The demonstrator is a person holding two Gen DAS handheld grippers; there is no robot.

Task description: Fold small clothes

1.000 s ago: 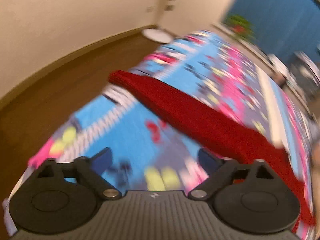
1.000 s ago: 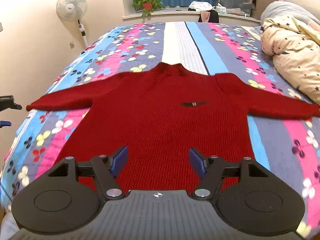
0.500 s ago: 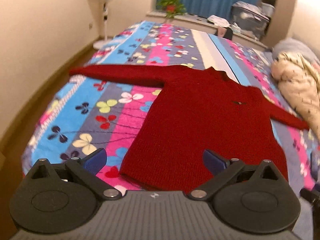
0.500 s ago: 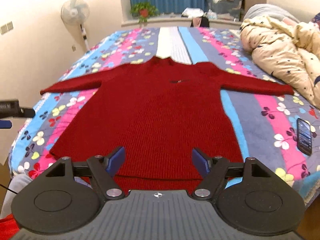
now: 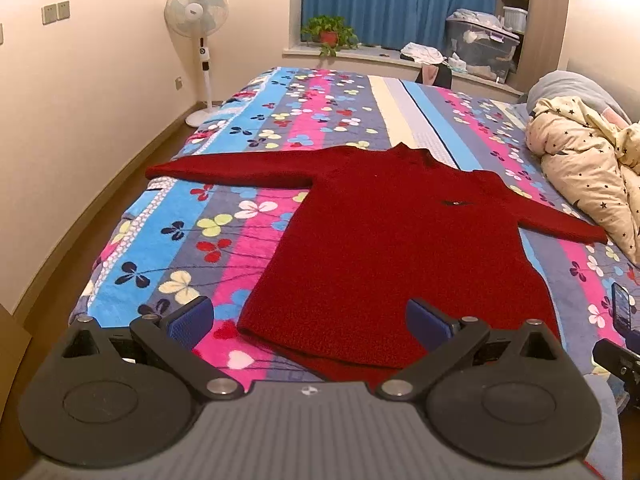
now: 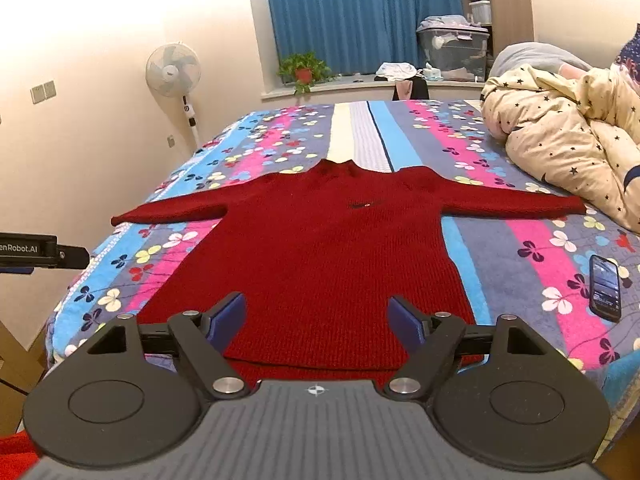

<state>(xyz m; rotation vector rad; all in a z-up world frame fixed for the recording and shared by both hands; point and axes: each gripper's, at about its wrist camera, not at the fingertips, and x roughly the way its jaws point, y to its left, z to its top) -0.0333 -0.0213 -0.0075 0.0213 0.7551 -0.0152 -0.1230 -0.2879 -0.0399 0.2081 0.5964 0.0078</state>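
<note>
A dark red knitted sweater [image 5: 392, 240] [image 6: 320, 256] lies flat on the flowered bedspread [image 5: 224, 224] [image 6: 520, 248], both sleeves spread out sideways and its hem towards me. My left gripper [image 5: 308, 322] hovers open above the hem's left part, nothing between its blue pads. My right gripper [image 6: 318, 320] hangs over the middle of the hem, its jaws opening and empty. Neither gripper touches the sweater. The left gripper's body shows at the left edge of the right wrist view.
A black phone [image 6: 605, 288] lies on the bedspread right of the sweater. A star-patterned duvet [image 6: 560, 152] is heaped at the right. A standing fan [image 5: 198, 16] is by the left wall. A potted plant [image 5: 329, 34] and storage boxes [image 5: 480, 48] stand at the window.
The left gripper swung from the left sleeve side round to the foot of the bed. The right gripper pulled back from the sweater, so the whole garment and phone show, and its jaws spread a little.
</note>
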